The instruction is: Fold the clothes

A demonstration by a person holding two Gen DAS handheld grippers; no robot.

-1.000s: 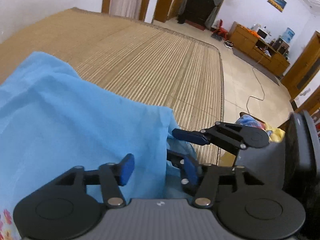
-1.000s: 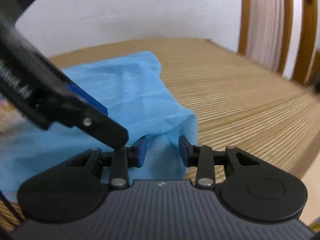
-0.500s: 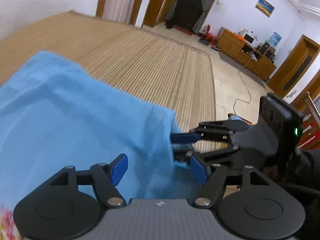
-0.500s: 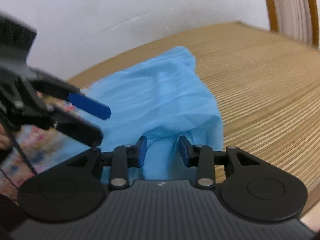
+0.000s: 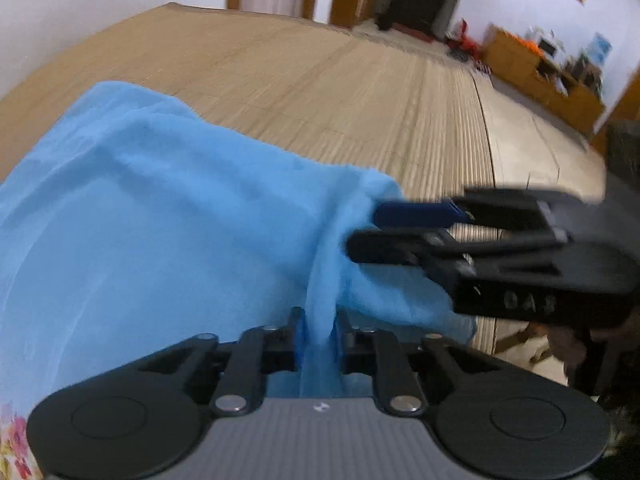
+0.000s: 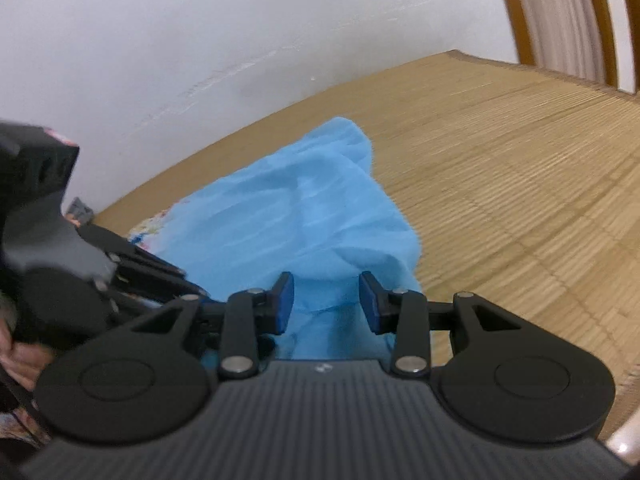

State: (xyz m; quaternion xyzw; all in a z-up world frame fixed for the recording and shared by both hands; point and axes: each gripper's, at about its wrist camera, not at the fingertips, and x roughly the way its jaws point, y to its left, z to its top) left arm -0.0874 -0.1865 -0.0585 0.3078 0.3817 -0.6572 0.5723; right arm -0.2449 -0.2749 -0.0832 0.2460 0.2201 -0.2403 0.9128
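A light blue cloth (image 5: 160, 220) lies rumpled on a bamboo mat (image 5: 320, 92). My left gripper (image 5: 320, 330) is closing, and its pads pinch a raised ridge of the cloth's near edge. In the left wrist view my right gripper (image 5: 364, 228) reaches in from the right at the cloth's corner. Seen from the right wrist, the right gripper (image 6: 326, 304) has its pads apart, with the blue cloth (image 6: 300, 208) lying between them and no pad pressing on it. The image is blurred.
A floral fabric (image 5: 14, 440) shows under the cloth's left edge. The mat (image 6: 520, 160) runs to a white wall (image 6: 200, 40). Past the mat's right edge is tiled floor (image 5: 532, 152) and a wooden cabinet (image 5: 532, 68). A hand (image 6: 16, 352) holds the left tool.
My left jaws went from wide open to pinched on a fold of the blue cloth. The right gripper shifted nearer the cloth's corner, its jaws no wider or narrower.
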